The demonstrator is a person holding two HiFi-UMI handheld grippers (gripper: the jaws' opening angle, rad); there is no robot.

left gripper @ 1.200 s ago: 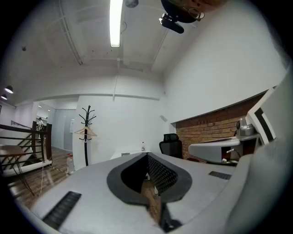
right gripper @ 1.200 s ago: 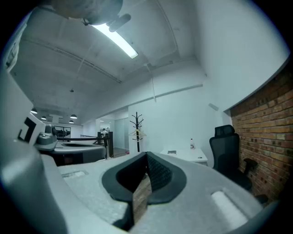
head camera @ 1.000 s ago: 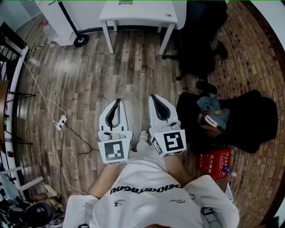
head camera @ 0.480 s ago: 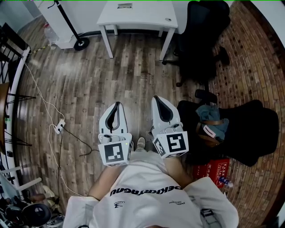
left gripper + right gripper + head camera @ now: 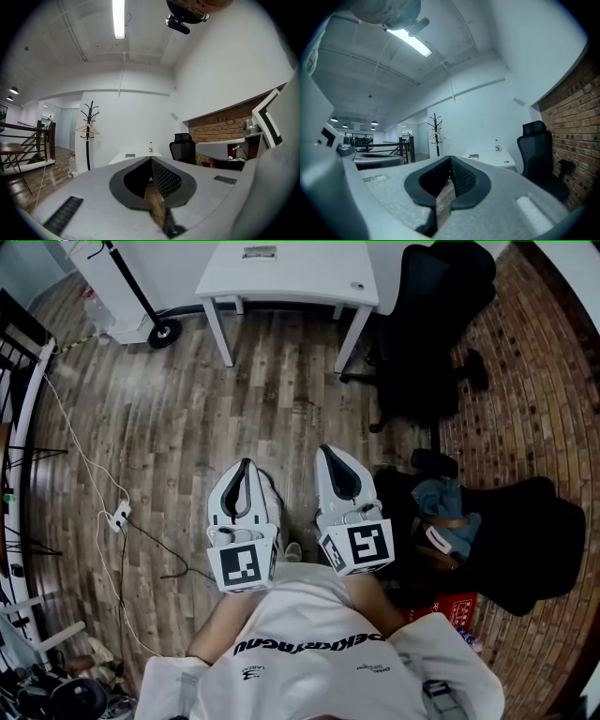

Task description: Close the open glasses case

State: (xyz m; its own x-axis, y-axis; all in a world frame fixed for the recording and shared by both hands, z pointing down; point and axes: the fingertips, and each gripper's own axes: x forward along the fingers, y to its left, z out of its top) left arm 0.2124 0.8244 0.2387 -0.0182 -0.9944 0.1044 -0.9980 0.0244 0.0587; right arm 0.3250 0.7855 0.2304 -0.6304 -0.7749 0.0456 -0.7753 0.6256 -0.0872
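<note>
- The left gripper point(image 5: 246, 465) and right gripper point(image 5: 330, 450) are hanging side by side over the wooden floor point(image 5: 187, 409), jaws pressed together, holding nothing.
- Far ahead, a small flat thing point(image 5: 260, 252) is lying on the white table point(image 5: 309, 277). I cannot tell if it is the glasses case.

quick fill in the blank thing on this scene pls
The left claw and the right claw are both ____, holding nothing.
The table ahead is ____ in colour.
In the head view, the black office chair stands at the table's ____ side.
Missing words: shut; white; right
</note>
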